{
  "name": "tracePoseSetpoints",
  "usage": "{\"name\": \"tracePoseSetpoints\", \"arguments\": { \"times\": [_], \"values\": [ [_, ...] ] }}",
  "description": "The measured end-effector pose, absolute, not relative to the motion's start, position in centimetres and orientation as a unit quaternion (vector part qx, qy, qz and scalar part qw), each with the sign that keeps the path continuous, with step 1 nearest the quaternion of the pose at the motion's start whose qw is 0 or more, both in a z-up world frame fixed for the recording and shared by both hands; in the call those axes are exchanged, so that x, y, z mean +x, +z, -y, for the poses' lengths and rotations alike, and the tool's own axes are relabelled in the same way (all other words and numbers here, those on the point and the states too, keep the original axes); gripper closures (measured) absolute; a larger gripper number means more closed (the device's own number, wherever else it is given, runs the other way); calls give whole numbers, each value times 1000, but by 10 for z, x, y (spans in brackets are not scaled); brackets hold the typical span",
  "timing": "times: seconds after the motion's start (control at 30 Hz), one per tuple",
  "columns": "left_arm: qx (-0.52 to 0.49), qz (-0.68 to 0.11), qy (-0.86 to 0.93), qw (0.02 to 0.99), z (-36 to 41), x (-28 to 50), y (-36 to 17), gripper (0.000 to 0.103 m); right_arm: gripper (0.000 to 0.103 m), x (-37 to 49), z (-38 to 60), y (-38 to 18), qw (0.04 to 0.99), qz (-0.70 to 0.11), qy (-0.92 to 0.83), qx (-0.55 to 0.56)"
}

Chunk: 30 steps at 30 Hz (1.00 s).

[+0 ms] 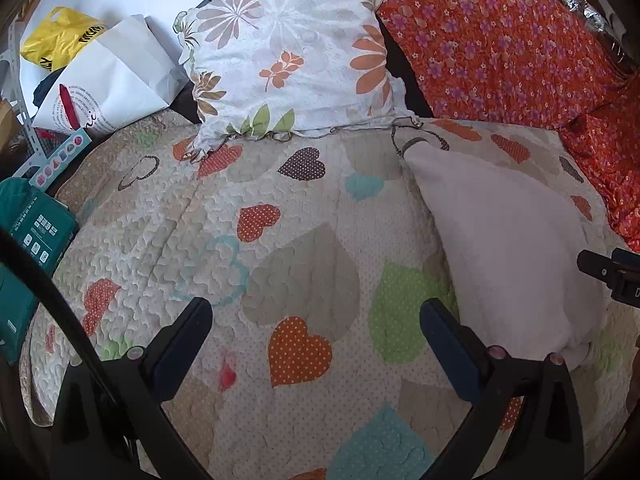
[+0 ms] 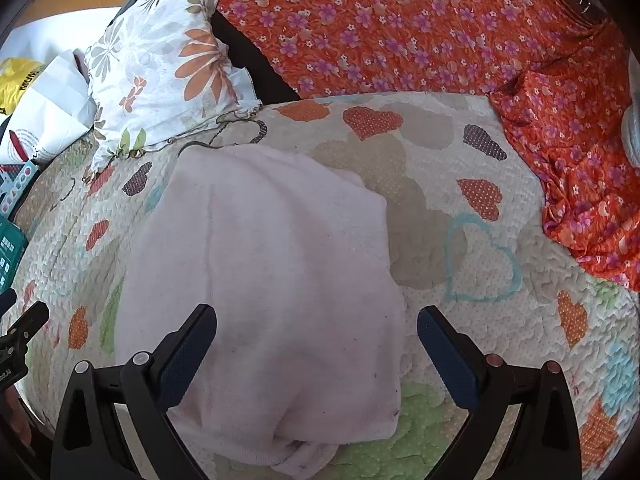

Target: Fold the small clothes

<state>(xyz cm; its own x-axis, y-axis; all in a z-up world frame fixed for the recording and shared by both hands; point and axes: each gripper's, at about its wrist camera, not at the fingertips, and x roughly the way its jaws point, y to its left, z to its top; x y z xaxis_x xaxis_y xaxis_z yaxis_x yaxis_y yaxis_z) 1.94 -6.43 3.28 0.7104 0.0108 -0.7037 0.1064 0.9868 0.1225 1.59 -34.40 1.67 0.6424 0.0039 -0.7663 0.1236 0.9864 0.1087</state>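
Right wrist: heart quilt, orange bedspread.

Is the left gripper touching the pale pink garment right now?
Apart. In the left wrist view the left gripper is open over bare quilt, the pale pink garment lying right of it.

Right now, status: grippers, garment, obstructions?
Left gripper open, over bare quilt. Right gripper open, above pink garment, not gripping. Garment bunched flat on quilt. Pillow behind, clear of it.

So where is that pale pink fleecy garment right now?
The pale pink fleecy garment lies on the heart-patterned quilt, before the right gripper, below the floral pillow.
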Motion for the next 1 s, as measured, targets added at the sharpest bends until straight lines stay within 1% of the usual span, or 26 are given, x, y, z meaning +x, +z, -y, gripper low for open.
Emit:
{"name": "tracePoseSetpoints", "arguments": {
  "times": [1.0],
  "values": [
    [70, -418, -41, 905, 65, 26, 17, 0, 0, 17, 339, 18, 905, -422, -43, 40]
  ]
}}
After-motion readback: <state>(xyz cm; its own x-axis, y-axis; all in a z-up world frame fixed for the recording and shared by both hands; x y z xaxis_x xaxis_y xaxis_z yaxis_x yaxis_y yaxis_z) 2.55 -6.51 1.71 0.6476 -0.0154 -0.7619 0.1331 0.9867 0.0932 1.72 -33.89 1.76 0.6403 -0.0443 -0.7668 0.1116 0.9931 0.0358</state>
